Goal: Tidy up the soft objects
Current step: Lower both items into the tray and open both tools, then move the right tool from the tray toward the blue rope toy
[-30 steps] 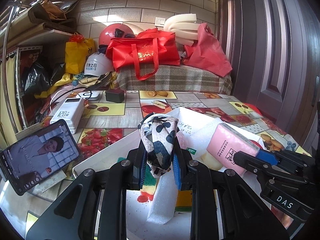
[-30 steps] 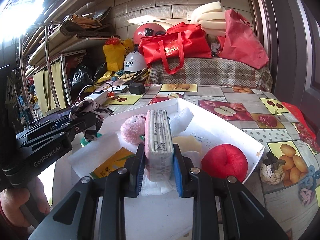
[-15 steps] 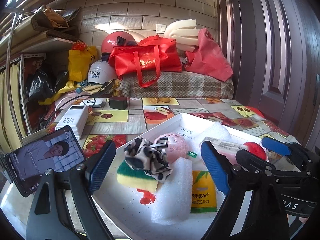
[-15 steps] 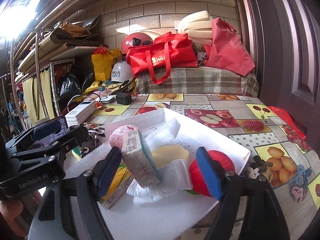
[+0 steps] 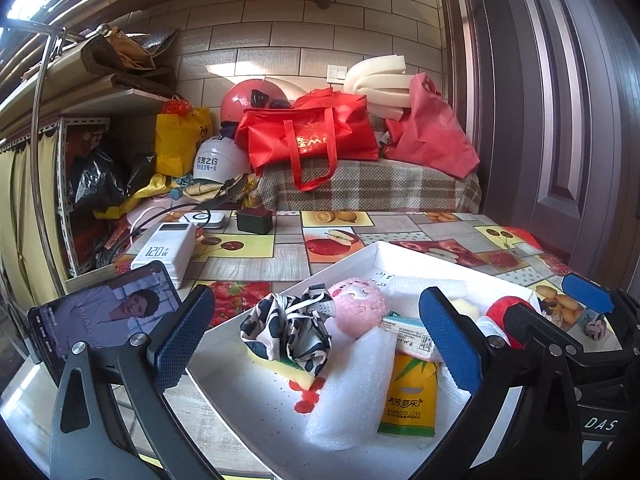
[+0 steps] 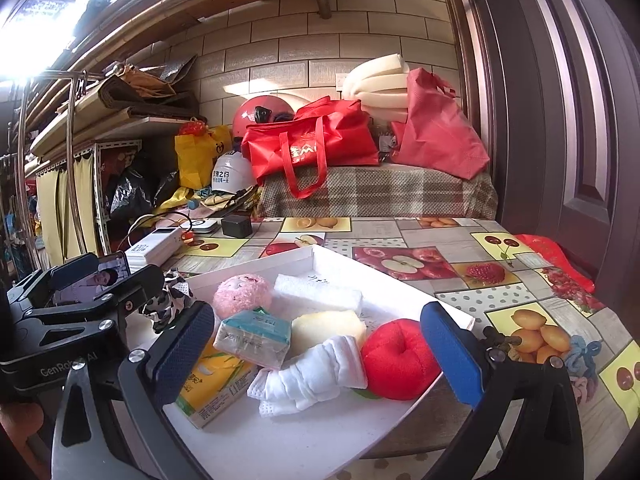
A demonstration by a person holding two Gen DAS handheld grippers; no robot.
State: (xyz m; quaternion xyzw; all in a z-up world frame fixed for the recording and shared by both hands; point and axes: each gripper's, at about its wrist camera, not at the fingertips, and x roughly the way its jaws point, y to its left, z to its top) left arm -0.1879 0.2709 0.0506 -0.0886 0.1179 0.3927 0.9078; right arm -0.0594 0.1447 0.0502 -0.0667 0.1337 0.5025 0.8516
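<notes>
Fruit-patterned cloth covers our desk (image 6: 460, 240), where a white tray (image 6: 280, 440) holds the soft objects. Our left tool (image 5: 316, 344) gapes wide above the cow-print scrunchie (image 5: 288, 328) lying on a sponge (image 5: 280, 370). Our right tool (image 6: 316, 344) gapes empty over the tissue pack (image 6: 254, 336), beside a red plush apple (image 6: 396, 360).

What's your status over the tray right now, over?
Left gripper open, empty. Right gripper open, empty. Cow-print cloth on sponge, tissue pack lying in white tray. Nothing blocking.
</notes>
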